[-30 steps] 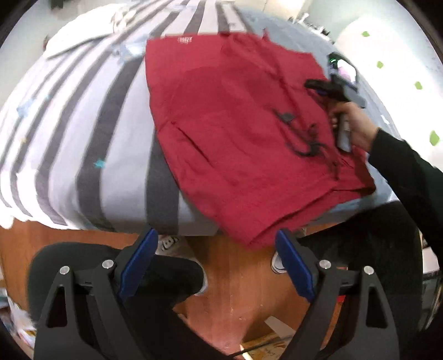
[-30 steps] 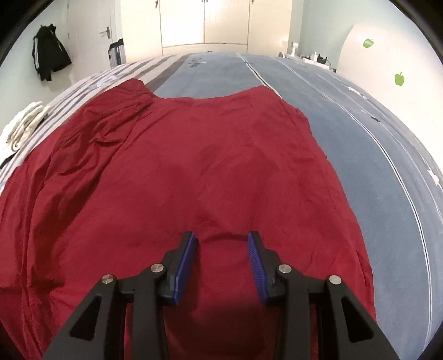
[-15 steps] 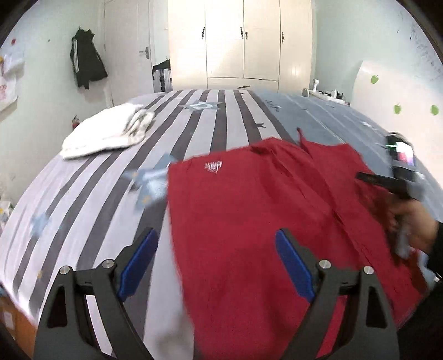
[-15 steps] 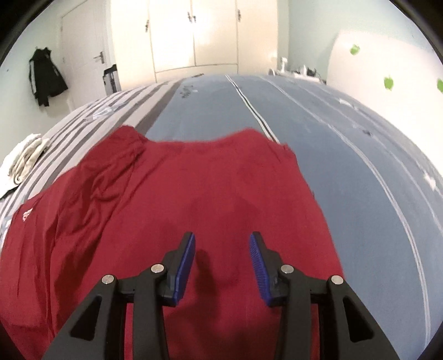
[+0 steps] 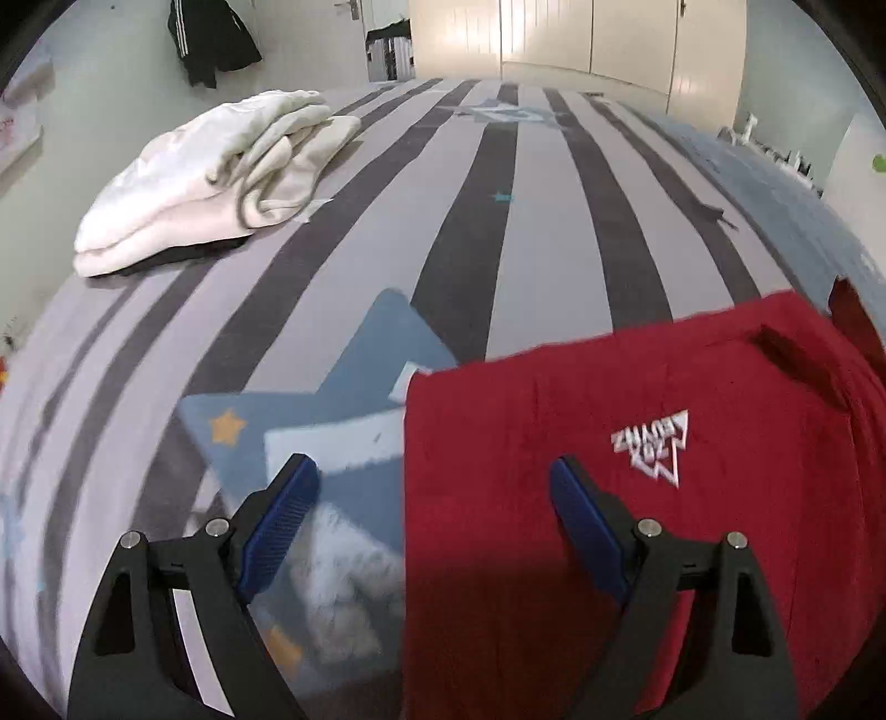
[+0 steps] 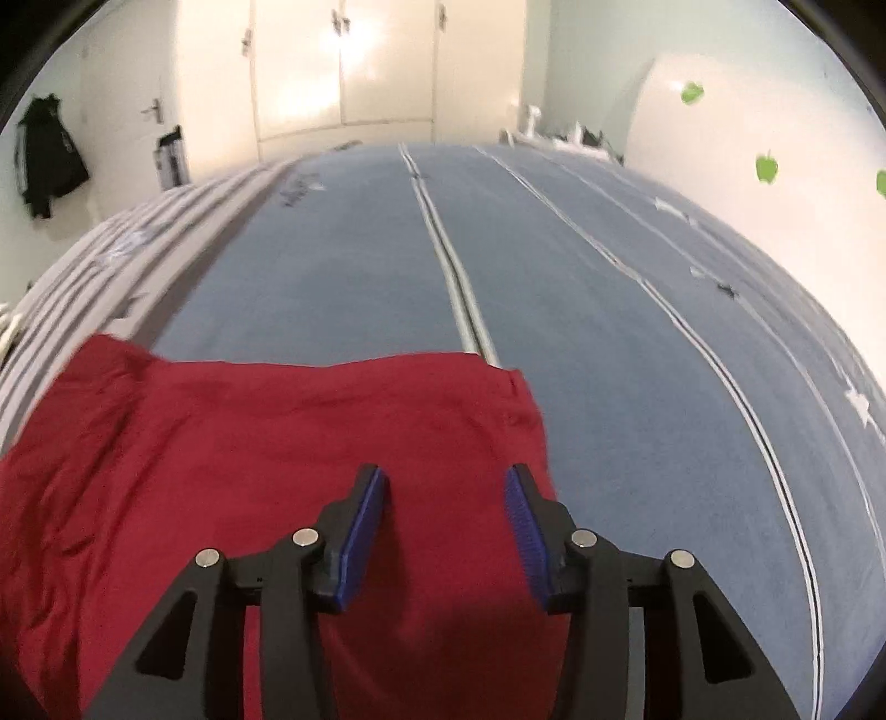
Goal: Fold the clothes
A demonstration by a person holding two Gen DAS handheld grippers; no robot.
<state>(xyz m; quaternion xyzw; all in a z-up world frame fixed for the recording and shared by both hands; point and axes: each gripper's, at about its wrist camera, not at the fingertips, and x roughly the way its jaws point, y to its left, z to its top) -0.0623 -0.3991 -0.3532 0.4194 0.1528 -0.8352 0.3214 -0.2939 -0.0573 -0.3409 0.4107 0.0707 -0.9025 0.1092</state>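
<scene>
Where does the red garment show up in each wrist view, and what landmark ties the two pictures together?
Left wrist: red garment fills the lower right, white logo facing up.
Right wrist: red garment fills the lower left, its far edge across the middle.
Shared landmark: the dark jacket hanging on the far wall.

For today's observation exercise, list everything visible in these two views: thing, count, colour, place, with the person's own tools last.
red garment: one, dark red with a white logo, spread flat on the bed, near edge
white clothes: one folded pile, cream white, far left of the bed
bed cover: one, grey stripes on the left, blue on the right
black jacket: one, hanging on the far wall
wardrobe: one, cream, beyond the bed
left hand-held gripper: one, black with blue pads, closing, over the garment's left edge, gripping nothing
right hand-held gripper: one, same colours, opening, over the garment's right corner, gripping nothing
</scene>
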